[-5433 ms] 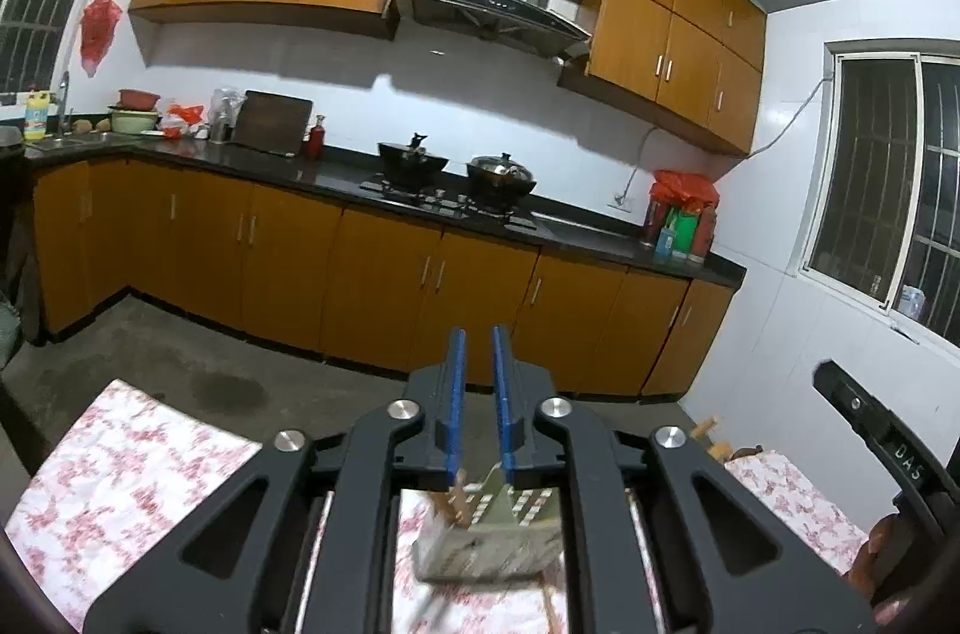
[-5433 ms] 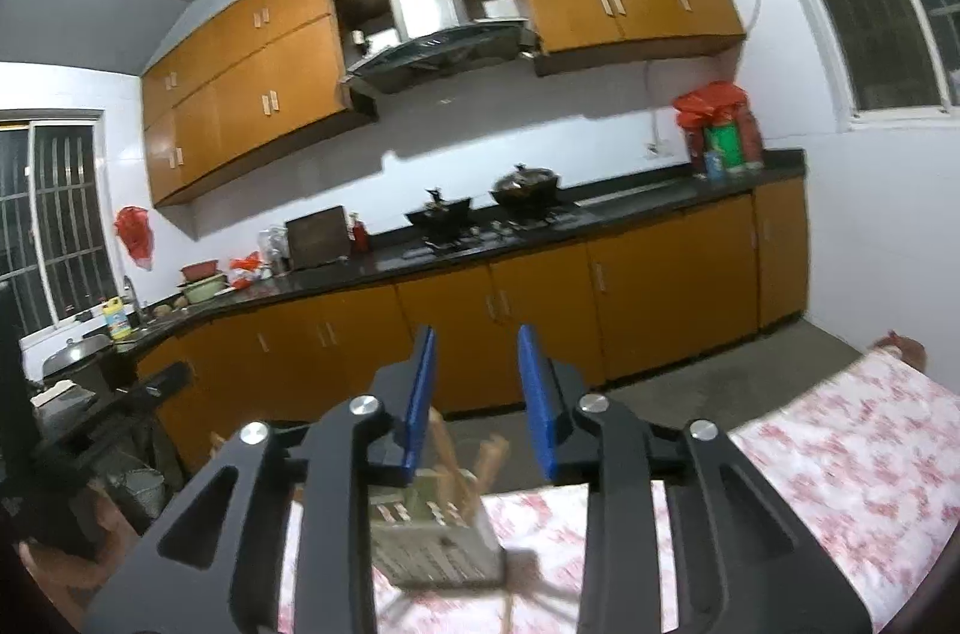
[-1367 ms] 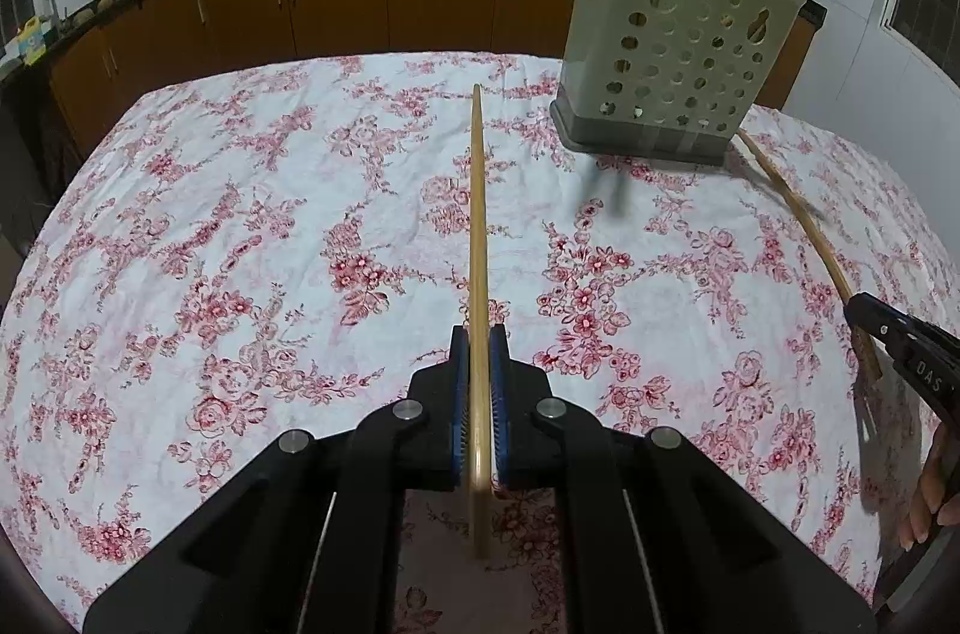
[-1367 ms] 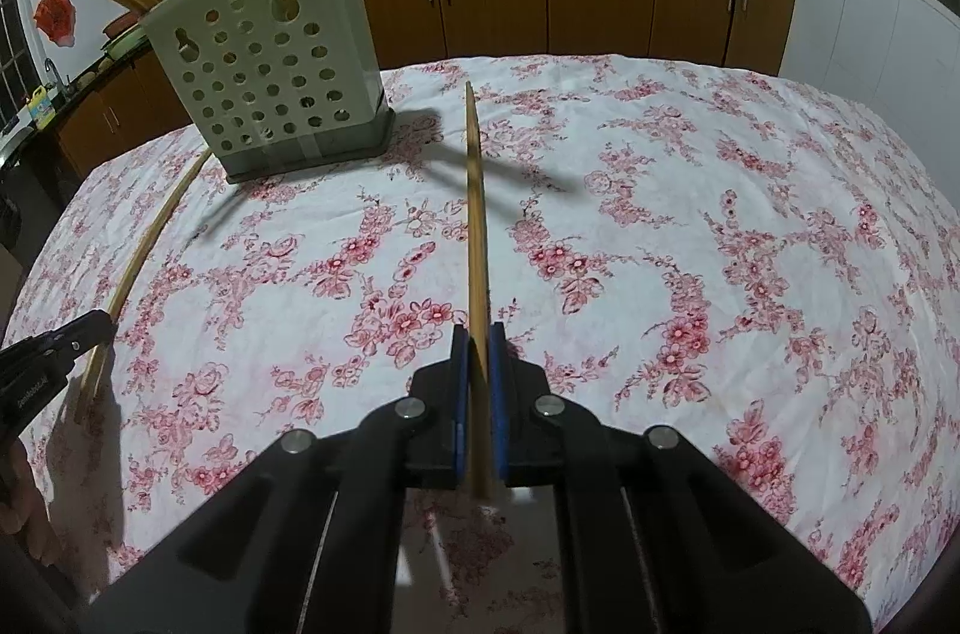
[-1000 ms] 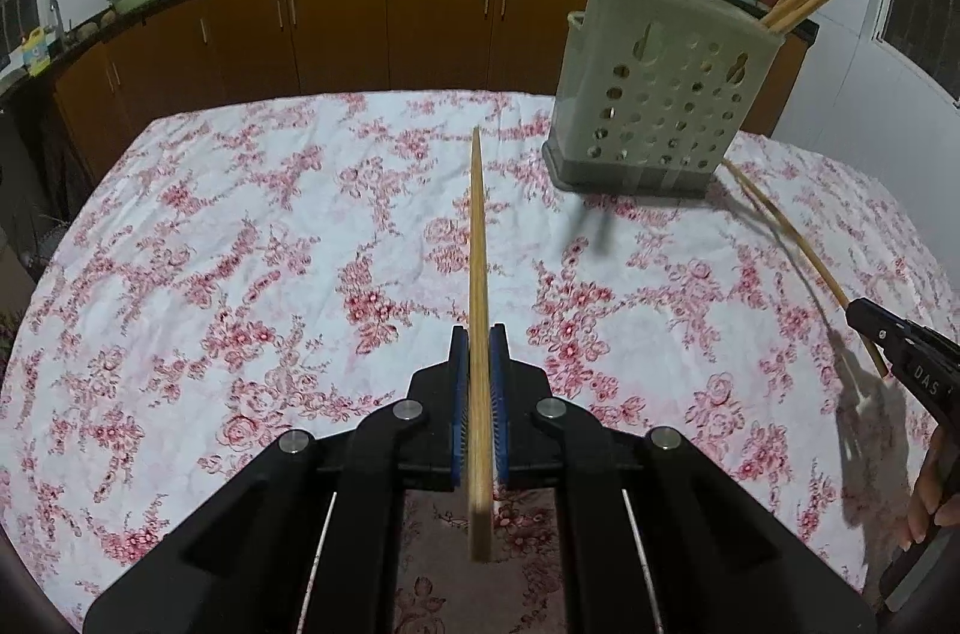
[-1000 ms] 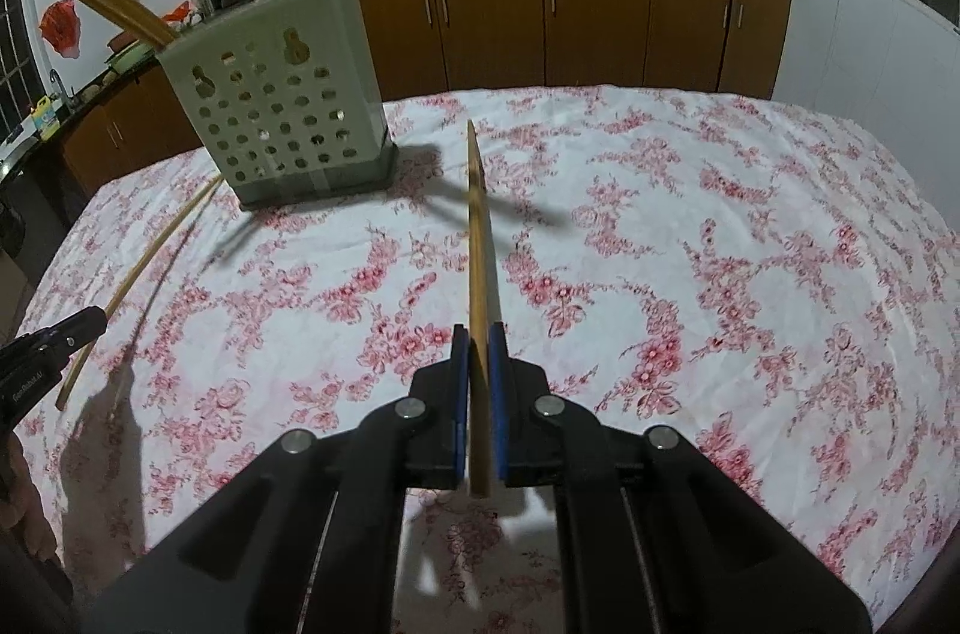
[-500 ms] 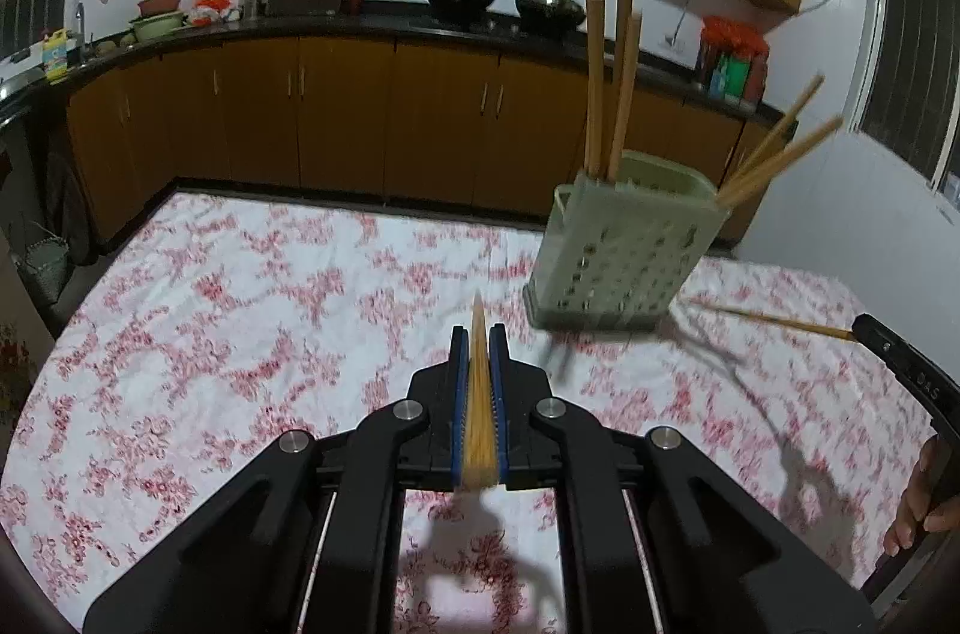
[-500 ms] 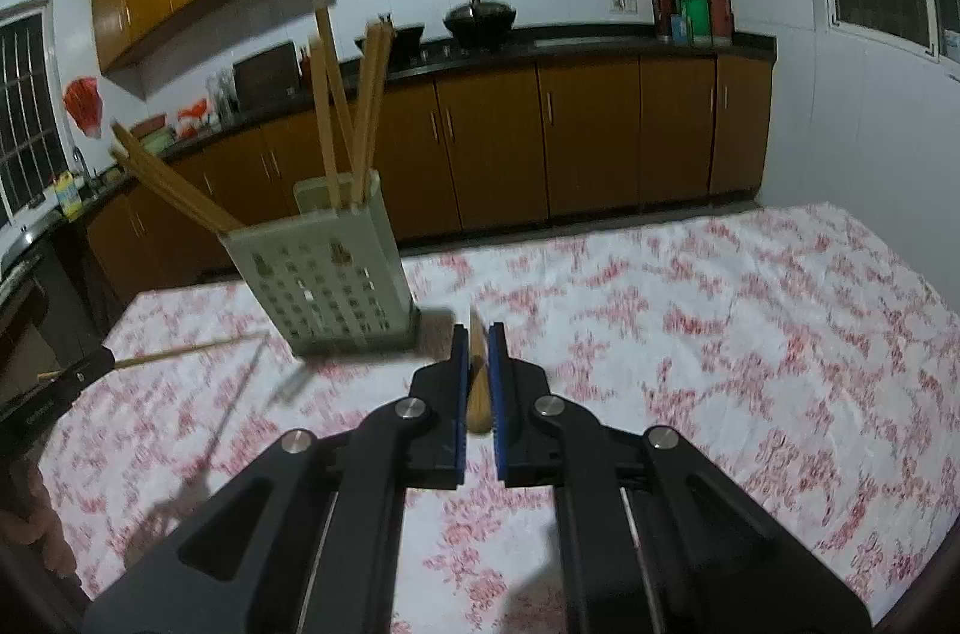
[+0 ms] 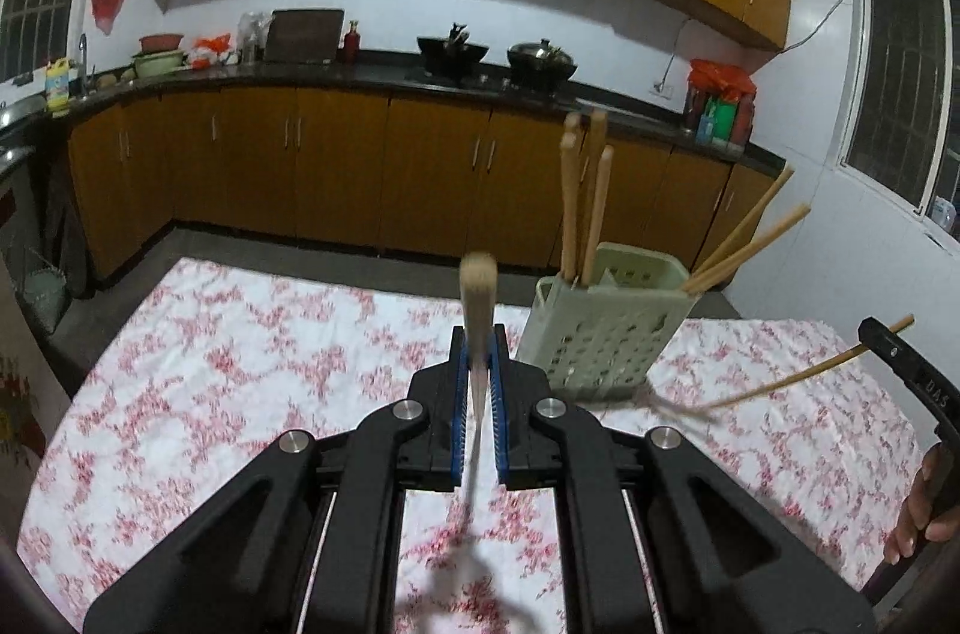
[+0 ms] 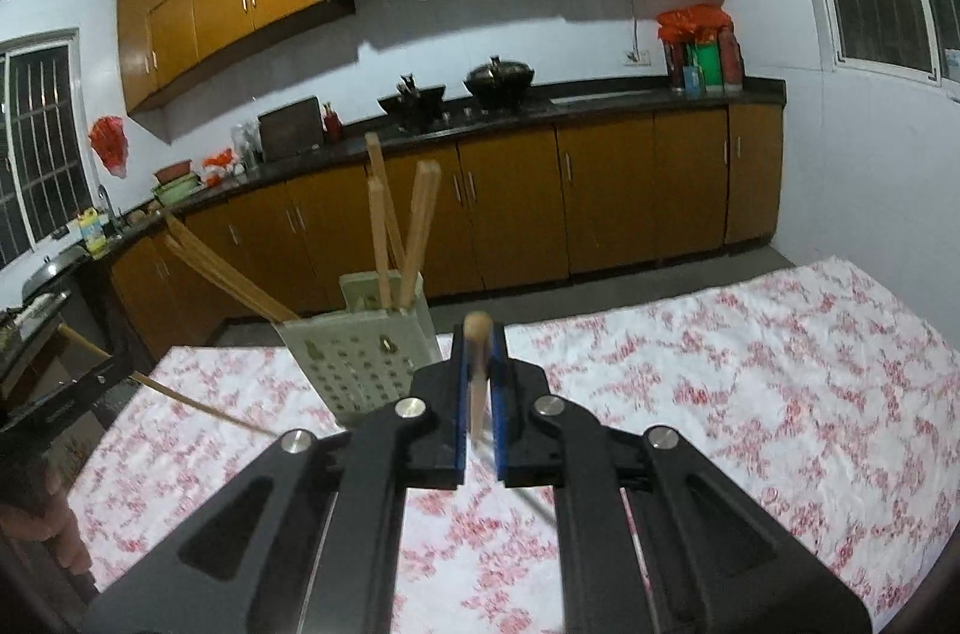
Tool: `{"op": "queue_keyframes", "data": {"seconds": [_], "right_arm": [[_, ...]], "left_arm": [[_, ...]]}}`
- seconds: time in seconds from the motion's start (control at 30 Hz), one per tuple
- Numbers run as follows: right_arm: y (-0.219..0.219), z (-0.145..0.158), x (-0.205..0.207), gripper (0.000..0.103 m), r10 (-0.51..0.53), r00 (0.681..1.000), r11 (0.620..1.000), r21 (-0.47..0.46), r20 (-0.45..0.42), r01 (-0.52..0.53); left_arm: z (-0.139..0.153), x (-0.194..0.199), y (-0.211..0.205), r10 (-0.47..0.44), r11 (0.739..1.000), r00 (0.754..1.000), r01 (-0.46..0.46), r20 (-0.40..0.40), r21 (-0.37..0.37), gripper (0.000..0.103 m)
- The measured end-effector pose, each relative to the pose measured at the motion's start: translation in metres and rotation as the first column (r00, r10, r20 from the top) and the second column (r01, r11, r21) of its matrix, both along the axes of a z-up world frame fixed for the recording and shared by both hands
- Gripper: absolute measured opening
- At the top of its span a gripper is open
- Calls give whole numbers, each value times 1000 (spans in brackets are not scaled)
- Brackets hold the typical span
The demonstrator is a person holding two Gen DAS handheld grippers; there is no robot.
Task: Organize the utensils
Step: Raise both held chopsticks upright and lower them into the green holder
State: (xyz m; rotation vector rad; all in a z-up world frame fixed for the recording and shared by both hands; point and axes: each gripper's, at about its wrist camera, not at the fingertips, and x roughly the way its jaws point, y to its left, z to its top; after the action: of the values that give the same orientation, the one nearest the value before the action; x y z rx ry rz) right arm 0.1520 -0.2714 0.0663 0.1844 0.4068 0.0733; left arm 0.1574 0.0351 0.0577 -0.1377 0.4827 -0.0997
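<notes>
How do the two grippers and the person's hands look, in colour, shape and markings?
The left gripper and the right gripper look alike: black angular plastic frames, silver round bolts, blue ribbed pads on the fingers. The right one's side carries pale lettering. A bare hand shows; no sleeve or cable is visible.

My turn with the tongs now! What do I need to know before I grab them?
Left tongs: shut on one chopstick, lifted off the table, its end pointing toward the camera.
Right tongs: shut on the other chopstick, also lifted.
The green holder stands on the flowery tablecloth, ahead and between both tongs.
Done: several chopsticks already stand in the holder, some upright, some leaning out.
Left: drop both held chopsticks into the holder. No loose ones show on the cloth in these views.
</notes>
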Motion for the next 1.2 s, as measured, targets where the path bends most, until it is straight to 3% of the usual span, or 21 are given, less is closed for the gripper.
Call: {"op": "queue_keyframes", "data": {"seconds": [0.3,0.53,0.73,0.9,1.2], "right_arm": [[11,58,-7,8,70,990,997,32,126,-75],[27,110,-8,8,103,956,993,23,273,-113],[36,141,8,8,68,923,996,26,379,-84],[41,144,34,8,40,911,998,30,410,-57],[48,104,88,8,40,954,999,9,297,-44]], "left_arm": [[45,1,-14,-58,998,993,60,99,-10,7],[89,-1,-30,-107,993,973,115,204,-28,8],[113,12,-45,-118,993,955,120,272,11,7],[111,37,-53,-107,994,950,104,292,26,7],[78,68,-58,-116,993,961,113,251,27,7]]}}
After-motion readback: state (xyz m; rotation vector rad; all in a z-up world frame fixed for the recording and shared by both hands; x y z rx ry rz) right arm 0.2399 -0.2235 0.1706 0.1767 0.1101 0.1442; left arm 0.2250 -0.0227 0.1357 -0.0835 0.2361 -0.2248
